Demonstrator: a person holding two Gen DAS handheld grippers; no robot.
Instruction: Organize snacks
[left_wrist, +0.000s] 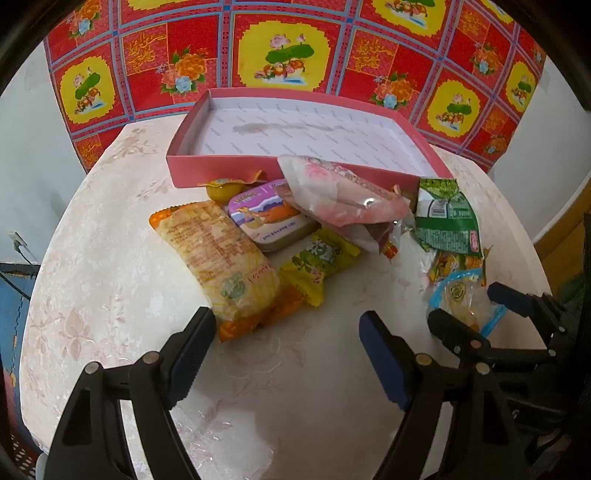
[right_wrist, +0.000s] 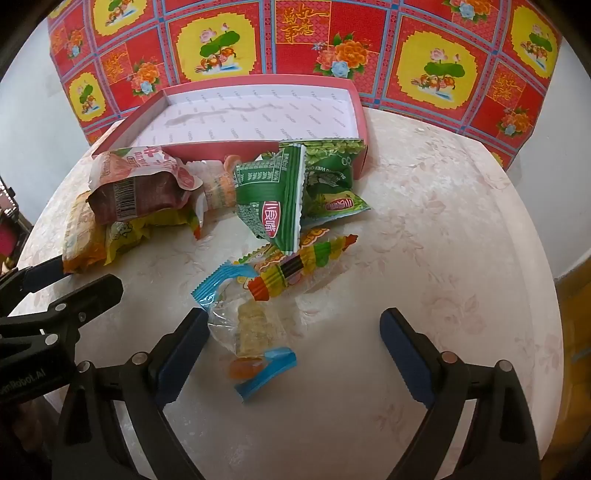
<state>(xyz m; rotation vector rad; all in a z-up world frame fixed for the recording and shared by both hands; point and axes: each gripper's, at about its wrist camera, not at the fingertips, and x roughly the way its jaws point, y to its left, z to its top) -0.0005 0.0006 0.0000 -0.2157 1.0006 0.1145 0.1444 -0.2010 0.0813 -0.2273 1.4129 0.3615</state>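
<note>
Left gripper (left_wrist: 286, 349): jaws spread wide and holding nothing, poised over bare tablecloth just short of the snack heap.
Orange-ended packet (left_wrist: 221, 258): nearest the left jaws; a long, puffy wrapper printed with fine text too small to read. Likely light and crushable, best taken across its narrow width.
Tin (left_wrist: 269, 218): purple lid with an illustrated figure, wedged between the orange-ended packet and the pink bag (left_wrist: 332, 192). Stiff and probably slippery; its lettering is not legible.
Pink box (left_wrist: 221, 173): a shallow open tray behind the heap, nothing in it, its lining marked with faint repeated print and a stain.
Green pouches (right_wrist: 273, 195): crinkled foil leaning on the box's front wall; a red seal with Chinese characters shows, plus percentage figures.
Blue-ended clear wrapper (right_wrist: 251, 332): lies between the right jaws; thin, slick film around a pale sweet, best pinched at mid-body.
Right gripper (right_wrist: 295, 354): jaws parted, pointing down, straddling that wrapper without pressing it.
Backdrop (right_wrist: 299, 26): red floral cloth with gold Chinese characters.
</note>
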